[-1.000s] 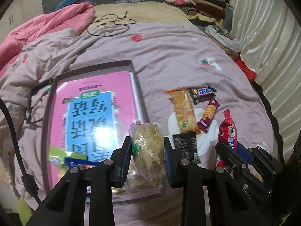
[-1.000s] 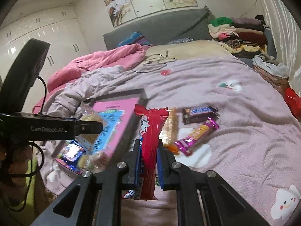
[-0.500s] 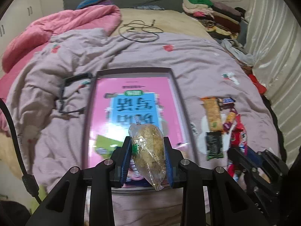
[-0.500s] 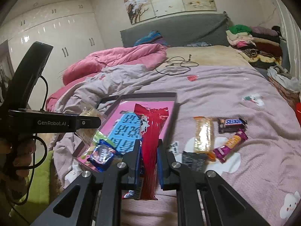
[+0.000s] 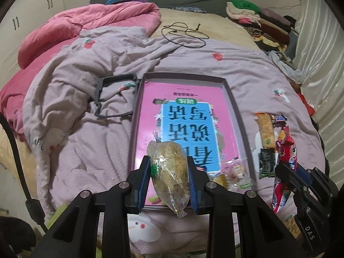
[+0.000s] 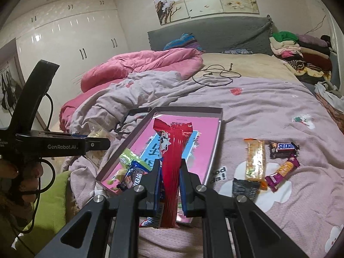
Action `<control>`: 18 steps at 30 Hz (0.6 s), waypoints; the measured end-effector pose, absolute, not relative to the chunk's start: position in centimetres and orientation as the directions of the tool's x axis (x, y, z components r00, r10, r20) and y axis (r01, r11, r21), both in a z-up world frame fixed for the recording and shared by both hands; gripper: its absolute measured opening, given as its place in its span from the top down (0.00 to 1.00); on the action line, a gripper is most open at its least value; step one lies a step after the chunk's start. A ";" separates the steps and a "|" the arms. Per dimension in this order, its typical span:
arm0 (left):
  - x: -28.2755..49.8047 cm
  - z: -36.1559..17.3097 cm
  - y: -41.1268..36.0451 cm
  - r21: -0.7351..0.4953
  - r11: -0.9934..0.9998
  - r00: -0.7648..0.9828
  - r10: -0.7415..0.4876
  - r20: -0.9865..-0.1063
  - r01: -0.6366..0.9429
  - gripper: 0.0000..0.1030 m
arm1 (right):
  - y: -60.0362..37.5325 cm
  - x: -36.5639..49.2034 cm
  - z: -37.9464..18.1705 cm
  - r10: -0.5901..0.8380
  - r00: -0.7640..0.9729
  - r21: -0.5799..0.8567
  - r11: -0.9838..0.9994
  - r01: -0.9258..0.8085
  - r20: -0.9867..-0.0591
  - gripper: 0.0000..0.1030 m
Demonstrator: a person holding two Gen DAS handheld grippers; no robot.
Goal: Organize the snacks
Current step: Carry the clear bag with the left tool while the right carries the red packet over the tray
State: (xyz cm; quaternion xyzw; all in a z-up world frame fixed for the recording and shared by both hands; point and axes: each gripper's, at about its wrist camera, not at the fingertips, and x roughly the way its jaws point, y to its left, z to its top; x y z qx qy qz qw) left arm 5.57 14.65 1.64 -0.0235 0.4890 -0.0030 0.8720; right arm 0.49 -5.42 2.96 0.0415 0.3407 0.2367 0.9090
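While the left gripper [image 5: 169,176] pinches a clear crinkly bag of golden snack [image 5: 168,172] low at centre frame above the shallow grey-rimmed pink box [image 5: 233,105], the right gripper [image 6: 169,182] clamps a long red foil packet [image 6: 172,161] — released too early, either could land on the lilac blanket [image 5: 86,150].

- My left hand-held gripper [image 6: 94,145] reads "GenRobot.AI" along its side.
- My right hand-held gripper [image 5: 289,173] carries "DAS".
- The chocolate bar [image 6: 283,147] says "SNICKERS".
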 end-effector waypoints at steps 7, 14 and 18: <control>5.6 0.5 15.7 -0.039 0.999 0.508 -0.018 -0.861 -0.031 0.68 | -4.4 0.8 2.3 0.464 0.640 0.235 0.880 -0.413 -0.612 0.85; 5.7 -0.8 16.0 -0.030 0.999 0.496 -0.012 -0.868 -0.028 0.68 | -3.8 1.2 1.4 0.452 0.627 0.225 0.884 -0.410 -0.634 0.85; 5.9 -1.6 16.3 -0.023 0.999 0.485 -0.005 -0.874 -0.031 0.68 | -3.4 1.6 0.8 0.447 0.619 0.220 0.885 -0.410 -0.646 0.85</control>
